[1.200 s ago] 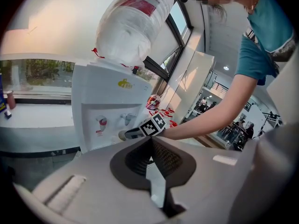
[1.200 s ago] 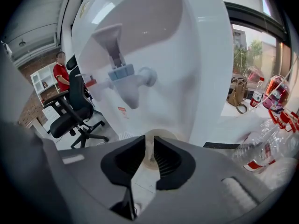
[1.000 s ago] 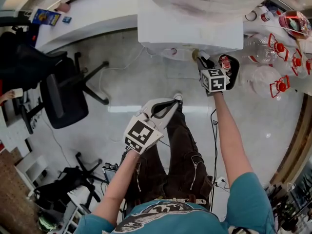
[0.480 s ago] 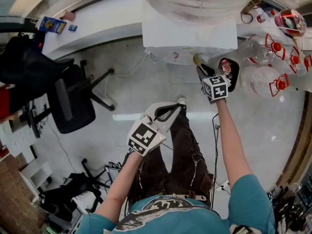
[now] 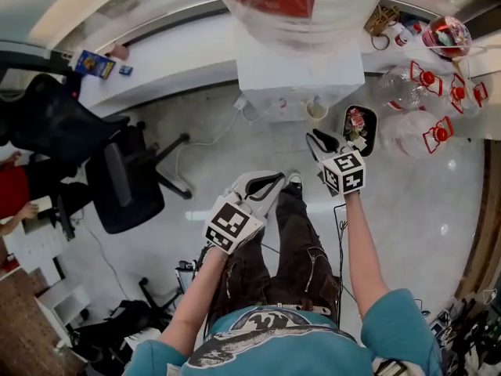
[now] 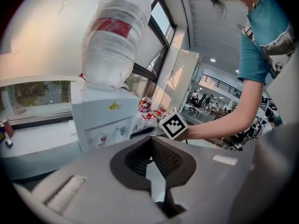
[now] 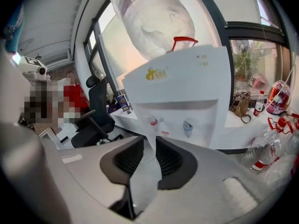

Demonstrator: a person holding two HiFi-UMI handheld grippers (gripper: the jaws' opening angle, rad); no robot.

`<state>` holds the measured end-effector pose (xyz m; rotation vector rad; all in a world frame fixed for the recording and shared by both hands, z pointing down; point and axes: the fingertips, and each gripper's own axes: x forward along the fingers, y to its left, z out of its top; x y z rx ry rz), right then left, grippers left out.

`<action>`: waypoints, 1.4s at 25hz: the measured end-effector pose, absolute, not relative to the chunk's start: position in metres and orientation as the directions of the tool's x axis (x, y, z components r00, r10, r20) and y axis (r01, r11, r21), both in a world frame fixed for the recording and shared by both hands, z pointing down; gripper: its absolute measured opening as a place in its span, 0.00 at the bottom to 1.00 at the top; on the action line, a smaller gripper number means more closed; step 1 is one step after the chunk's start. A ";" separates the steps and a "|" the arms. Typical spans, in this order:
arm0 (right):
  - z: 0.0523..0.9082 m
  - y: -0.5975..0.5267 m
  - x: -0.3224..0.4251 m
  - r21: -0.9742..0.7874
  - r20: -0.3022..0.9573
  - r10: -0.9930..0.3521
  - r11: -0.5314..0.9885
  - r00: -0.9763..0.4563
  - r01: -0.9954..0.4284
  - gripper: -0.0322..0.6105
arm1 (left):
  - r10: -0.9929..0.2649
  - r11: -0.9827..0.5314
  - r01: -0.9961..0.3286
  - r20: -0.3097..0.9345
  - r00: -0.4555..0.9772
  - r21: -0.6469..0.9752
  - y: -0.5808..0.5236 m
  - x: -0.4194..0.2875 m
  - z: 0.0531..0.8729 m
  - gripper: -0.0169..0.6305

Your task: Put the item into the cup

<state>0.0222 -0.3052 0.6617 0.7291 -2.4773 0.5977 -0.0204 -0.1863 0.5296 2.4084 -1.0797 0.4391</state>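
A small beige cup (image 5: pixel 317 110) stands at the foot of the white water dispenser (image 5: pixel 313 77), below its taps. My right gripper (image 5: pixel 319 141) hovers a short way in front of the cup. Its jaws stand slightly apart with nothing between them, and in the right gripper view (image 7: pixel 149 146) they point at the dispenser's red and blue taps (image 7: pixel 153 121). My left gripper (image 5: pixel 280 178) hangs lower over the person's legs, its jaws closed tip to tip and empty (image 6: pixel 150 141). No loose item shows in either gripper.
A black bin (image 5: pixel 358 124) with rubbish sits just right of the cup. Empty water bottles with red handles (image 5: pixel 427 100) lie further right. A black office chair (image 5: pixel 125 178) stands on the left, before a white counter (image 5: pixel 156 61). A large bottle (image 5: pixel 297 6) tops the dispenser.
My right gripper has drawn back from the dispenser and cup toward the person. The left gripper has barely moved. The head view has shifted, showing more of the counter.
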 end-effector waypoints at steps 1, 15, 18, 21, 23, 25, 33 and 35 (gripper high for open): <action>0.650 -0.299 0.020 -0.273 0.543 -0.382 0.761 -0.747 -0.588 0.18 | -0.614 -0.591 -0.759 0.457 0.644 0.275 -0.186 -0.021 0.525 0.04; 0.510 -0.208 -0.018 -0.323 0.385 -0.431 0.766 -0.816 -0.556 0.16 | -0.660 -0.589 -0.769 0.402 0.635 0.248 -0.130 -0.071 0.473 0.04; 0.489 -0.193 -0.024 -0.326 0.353 -0.445 0.766 -0.823 -0.554 0.16 | -0.678 -0.579 -0.779 0.389 0.624 0.240 -0.118 -0.086 0.468 0.04; 0.471 -0.176 -0.030 -0.308 0.344 -0.461 0.768 -0.818 -0.562 0.16 | -0.685 -0.574 -0.781 0.380 0.622 0.246 -0.105 -0.098 0.459 0.04; 0.460 -0.164 -0.034 -0.303 0.336 -0.476 0.762 -0.813 -0.572 0.16 | -0.695 -0.576 -0.783 0.364 0.620 0.235 -0.097 -0.107 0.451 0.04; 0.450 -0.151 -0.039 -0.307 0.320 -0.490 0.756 -0.811 -0.578 0.16 | -0.698 -0.577 -0.783 0.356 0.621 0.233 -0.089 -0.114 0.441 0.04; 0.433 -0.098 -0.050 -0.303 0.292 -0.560 0.714 -0.775 -0.631 0.16 | -0.657 -0.637 -0.732 0.326 0.680 0.244 -0.049 -0.126 0.430 0.04; 0.435 -0.084 -0.053 -0.301 0.296 -0.572 0.704 -0.765 -0.643 0.16 | -0.637 -0.655 -0.713 0.326 0.699 0.250 -0.038 -0.126 0.433 0.04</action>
